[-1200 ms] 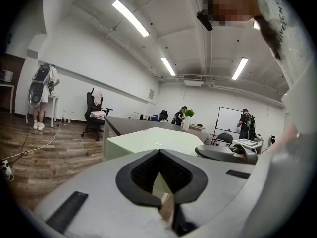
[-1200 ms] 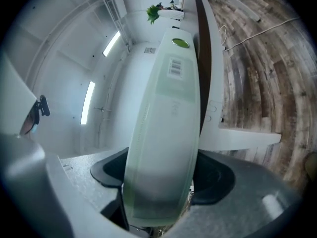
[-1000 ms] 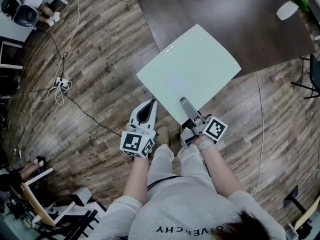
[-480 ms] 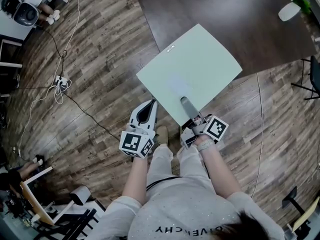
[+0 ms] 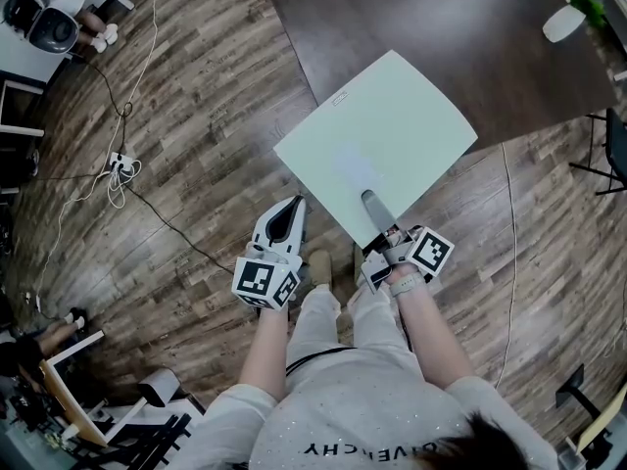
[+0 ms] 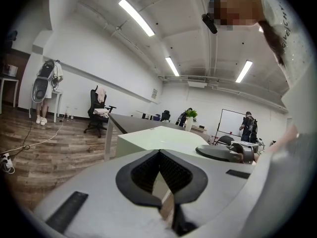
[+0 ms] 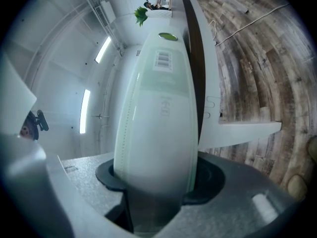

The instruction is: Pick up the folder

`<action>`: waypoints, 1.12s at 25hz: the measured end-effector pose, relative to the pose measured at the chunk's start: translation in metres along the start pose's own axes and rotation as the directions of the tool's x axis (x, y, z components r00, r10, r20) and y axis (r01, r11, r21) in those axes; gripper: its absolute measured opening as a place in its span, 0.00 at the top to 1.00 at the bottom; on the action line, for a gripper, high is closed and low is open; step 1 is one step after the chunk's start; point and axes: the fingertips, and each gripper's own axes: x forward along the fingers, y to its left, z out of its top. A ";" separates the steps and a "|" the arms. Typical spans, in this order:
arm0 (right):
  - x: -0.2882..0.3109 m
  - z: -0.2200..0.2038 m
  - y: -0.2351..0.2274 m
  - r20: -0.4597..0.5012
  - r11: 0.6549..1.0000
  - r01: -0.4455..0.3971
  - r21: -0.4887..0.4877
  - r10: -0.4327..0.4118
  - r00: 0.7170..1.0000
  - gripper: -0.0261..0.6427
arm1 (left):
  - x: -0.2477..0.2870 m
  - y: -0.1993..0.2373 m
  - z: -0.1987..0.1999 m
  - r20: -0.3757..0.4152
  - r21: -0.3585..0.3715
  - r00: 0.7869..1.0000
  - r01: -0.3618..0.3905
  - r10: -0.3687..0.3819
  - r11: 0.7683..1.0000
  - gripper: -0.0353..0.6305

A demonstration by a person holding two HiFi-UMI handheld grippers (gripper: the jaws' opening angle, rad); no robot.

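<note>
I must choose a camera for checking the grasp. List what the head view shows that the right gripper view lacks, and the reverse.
Head view only: the left tool, off the folder over the floor, and a power strip. Right gripper view only: ceiling lights, and the pads against both folder faces. Both: the pale green folder between the right tool's jaws, which have just been closing, and the dark table it overhangs.

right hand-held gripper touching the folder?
Touching. In the right gripper view the folder fills the gap between the jaws of the right hand-held gripper, with both pads against it. The jaws have just been closing on it.
</note>
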 end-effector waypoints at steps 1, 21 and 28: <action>-0.001 0.000 0.001 0.007 1.000 0.001 0.004 -0.001 1.000 0.58 | -0.001 0.002 0.002 0.002 0.000 1.000 0.000 0.000 1.000 0.95; -0.023 0.040 0.055 0.108 0.975 0.022 -0.220 0.002 0.994 0.58 | 0.003 -0.008 0.044 0.024 0.036 0.998 0.056 -0.057 0.998 0.95; -0.027 0.055 0.079 0.133 0.952 0.036 -0.303 0.005 0.991 0.58 | 0.003 -0.010 0.059 0.030 0.052 0.997 0.065 -0.067 0.997 0.95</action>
